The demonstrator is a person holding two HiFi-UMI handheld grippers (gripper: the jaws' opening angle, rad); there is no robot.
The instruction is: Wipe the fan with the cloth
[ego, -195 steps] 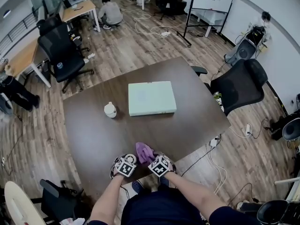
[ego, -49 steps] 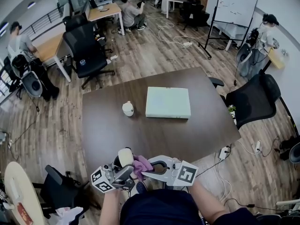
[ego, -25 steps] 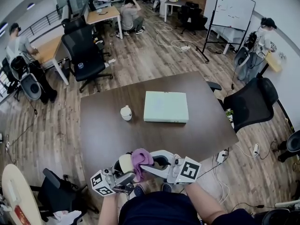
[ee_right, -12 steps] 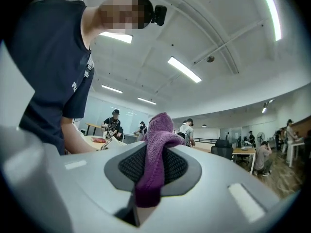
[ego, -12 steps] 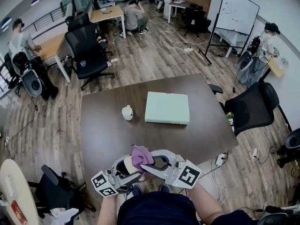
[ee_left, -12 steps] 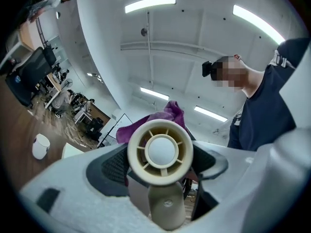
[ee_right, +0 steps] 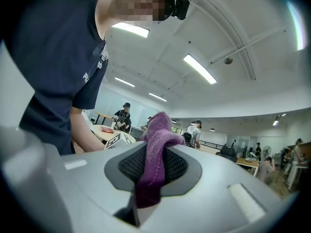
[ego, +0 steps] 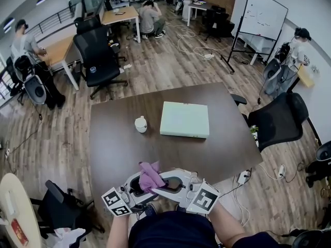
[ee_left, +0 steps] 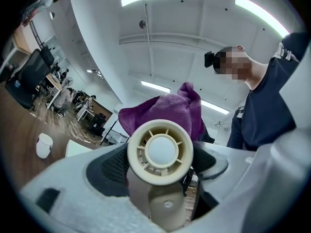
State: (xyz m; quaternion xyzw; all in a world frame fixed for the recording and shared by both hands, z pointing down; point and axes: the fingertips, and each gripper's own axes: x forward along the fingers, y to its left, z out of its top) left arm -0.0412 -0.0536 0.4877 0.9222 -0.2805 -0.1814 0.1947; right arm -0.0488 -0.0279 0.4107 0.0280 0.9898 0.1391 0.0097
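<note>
In the left gripper view, a small cream hand fan (ee_left: 160, 152) stands upright between the jaws of my left gripper (ee_left: 163, 168), which is shut on its handle. A purple cloth (ee_left: 167, 111) lies against the back of the fan's round head. My right gripper (ee_right: 153, 165) is shut on that cloth (ee_right: 154, 149), a fold of which sticks up between the black pads (ee_right: 130, 166). In the head view both grippers meet just past the table's near edge. There the left gripper (ego: 134, 186) and right gripper (ego: 156, 186) sit tip to tip under the cloth (ego: 150, 173), which hides most of the fan.
On the dark brown table (ego: 114, 149) rest a white mug (ego: 140, 124) and a flat pale green box (ego: 184, 120). Black office chairs stand at the far left (ego: 98, 56) and at the right (ego: 276, 119). Several people are farther off in the room.
The fan and cloth, on the table at first, are now held up. Over the last second the cloth slid left over the fan's head, the left gripper sank a little, and the right gripper rolled.
</note>
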